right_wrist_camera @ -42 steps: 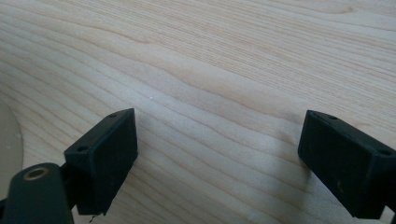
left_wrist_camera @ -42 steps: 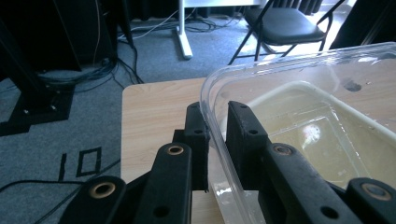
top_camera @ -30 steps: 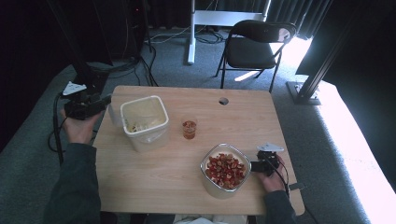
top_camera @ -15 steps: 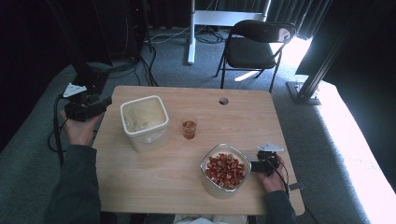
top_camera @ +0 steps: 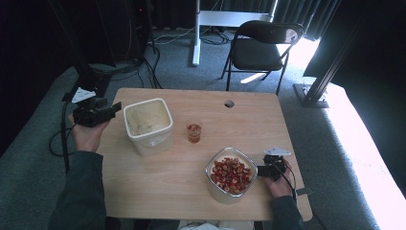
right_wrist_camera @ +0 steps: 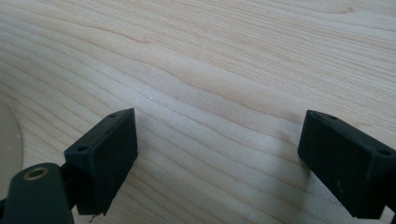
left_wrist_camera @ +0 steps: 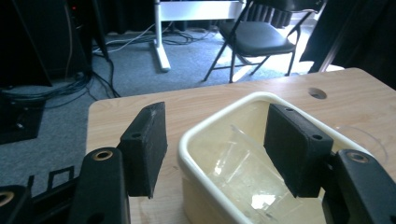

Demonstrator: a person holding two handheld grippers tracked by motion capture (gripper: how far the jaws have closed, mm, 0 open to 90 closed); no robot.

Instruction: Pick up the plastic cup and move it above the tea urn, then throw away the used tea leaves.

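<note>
A cream plastic tub [top_camera: 148, 125] stands on the left half of the wooden table [top_camera: 158, 191], with something of clear plastic [left_wrist_camera: 243, 163] inside it. My left gripper [top_camera: 116, 108] hovers just left of the tub, held level and pointing at it. Its jaws have just been opening. In the left gripper view the tub's near rim [left_wrist_camera: 187, 140] lies in line between the jaws of the left gripper [left_wrist_camera: 217, 121], and the pads do not press on it. My right gripper [top_camera: 259, 170] rests open on the table beside a glass bowl [top_camera: 210, 184] of red pieces. Bare wood lies between its jaws [right_wrist_camera: 215, 135].
A small glass cup [top_camera: 194, 132] with red contents stands mid-table between tub and bowl. A round cable hole [top_camera: 229, 103] is near the far edge. Behind the table stand a black folding chair [top_camera: 261, 48] and a white post [top_camera: 196, 33]. Cables lie on the carpet.
The left gripper has come off the tub's left rim and its jaws stand wider. The tub now sits square, a little apart from it. The right hand has not moved.
</note>
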